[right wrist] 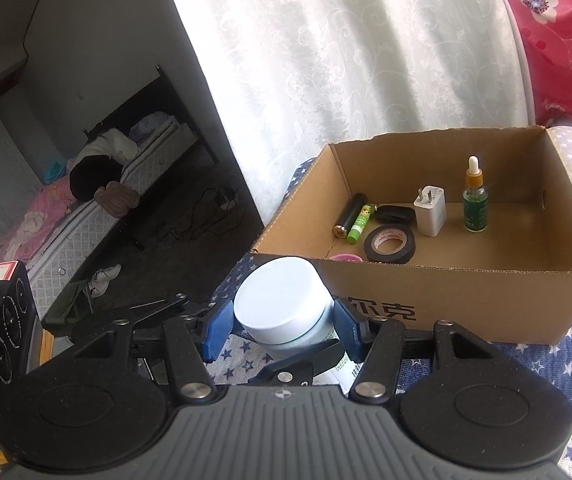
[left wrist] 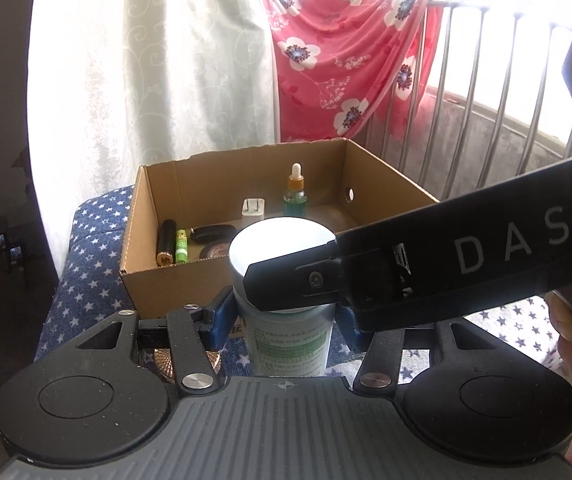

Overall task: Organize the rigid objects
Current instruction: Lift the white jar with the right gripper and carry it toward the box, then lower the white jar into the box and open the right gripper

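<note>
White-capped bottle [left wrist: 286,316] upright, long axis vertical, cap up. Left gripper [left wrist: 286,320] half-closed, clamps its body; right gripper [right wrist: 282,324] half-closed, clamps the cap end above. Cardboard box [right wrist: 486,300] just beyond both, apart from bottle.

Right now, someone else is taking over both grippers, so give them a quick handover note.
Left gripper: shut on the white jar, low on its labelled body.
Right gripper: shut on the same jar, up at the lid.
Jar: held upright by both grippers, just in front of the box, not yet inside.
Done, already in the box: dropper bottle, charger, tape roll, black tube, green tube, a small dark case.
Left: carry the jar over the near wall and set it in the bare right part of the box, then release.
</note>
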A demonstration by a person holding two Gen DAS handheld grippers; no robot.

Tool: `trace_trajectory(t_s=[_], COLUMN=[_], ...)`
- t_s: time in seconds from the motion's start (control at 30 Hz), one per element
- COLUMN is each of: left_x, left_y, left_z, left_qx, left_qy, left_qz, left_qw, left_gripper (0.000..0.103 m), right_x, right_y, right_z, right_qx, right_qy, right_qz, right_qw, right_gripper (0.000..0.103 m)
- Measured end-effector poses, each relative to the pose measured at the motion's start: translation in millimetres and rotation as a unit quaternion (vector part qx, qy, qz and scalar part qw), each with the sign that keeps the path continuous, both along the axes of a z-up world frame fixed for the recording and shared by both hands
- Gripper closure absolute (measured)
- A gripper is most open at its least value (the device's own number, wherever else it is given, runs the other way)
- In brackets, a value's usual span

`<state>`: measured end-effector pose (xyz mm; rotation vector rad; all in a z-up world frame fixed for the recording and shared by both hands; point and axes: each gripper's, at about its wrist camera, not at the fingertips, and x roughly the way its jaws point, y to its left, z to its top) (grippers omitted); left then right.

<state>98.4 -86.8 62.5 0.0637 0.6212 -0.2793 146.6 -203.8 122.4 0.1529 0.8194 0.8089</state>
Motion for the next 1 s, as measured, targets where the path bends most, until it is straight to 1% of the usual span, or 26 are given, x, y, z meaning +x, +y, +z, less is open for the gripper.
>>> trace_trajectory(t_s=[0.17, 0.3, 0.4, 0.53, 0.7, 0.77, 0.9, 1.0], left_x=[0.1, 10.8, 28.4, 62.0, 103.2, 122.0, 153.6, 168.0], left_y=[3.7, 1.7, -3.7, -16.6, -39.7, -49.6, -63.2, -72.8], left_z=[30.8, 50.7, 61.1, 66.1, 53.5, 41.9, 17.4, 0.8], left_qx=[-0.006, -0.011, -0.016, -0.026, -0.03, -0.034, -0.054, -0.051], left_qy=[-0.026, -0.041, -0.043, -0.026, 0.004, 0.022, 0.07, 0.092], left_qz=[-0.01, -0.02, -0.035, -0.054, -0.07, -0.073, -0.075, -0.072], left_qw=[0.9996, 0.9989, 0.9984, 0.9978, 0.9971, 0.9965, 0.9933, 0.9918], left_gripper=[0.051, 0.051, 0.051, 0.051, 0.051, 0.051, 0.051, 0.051], right_x=[-2.1, 9.2, 23.0, 49.2, 92.3, 110.6, 139.9, 153.5], right_y=[-0.7, -5.0, -8.8, -18.9, -36.2, -43.0, -50.8, -53.3], right_z=[32.8, 55.5, 68.3, 74.9, 62.1, 50.9, 23.6, 3.3], right_qx=[0.009, 0.021, 0.019, 0.012, 0.003, -0.005, -0.026, -0.041], right_qy=[-0.029, -0.04, -0.05, -0.057, -0.04, -0.032, -0.014, -0.004], right_qz=[0.004, 0.002, -0.006, -0.022, -0.042, -0.048, -0.062, -0.062], right_qw=[1.0, 0.999, 0.999, 0.998, 0.998, 0.998, 0.998, 0.997], right_gripper=[0.045, 0.045, 0.045, 0.045, 0.045, 0.045, 0.046, 0.046])
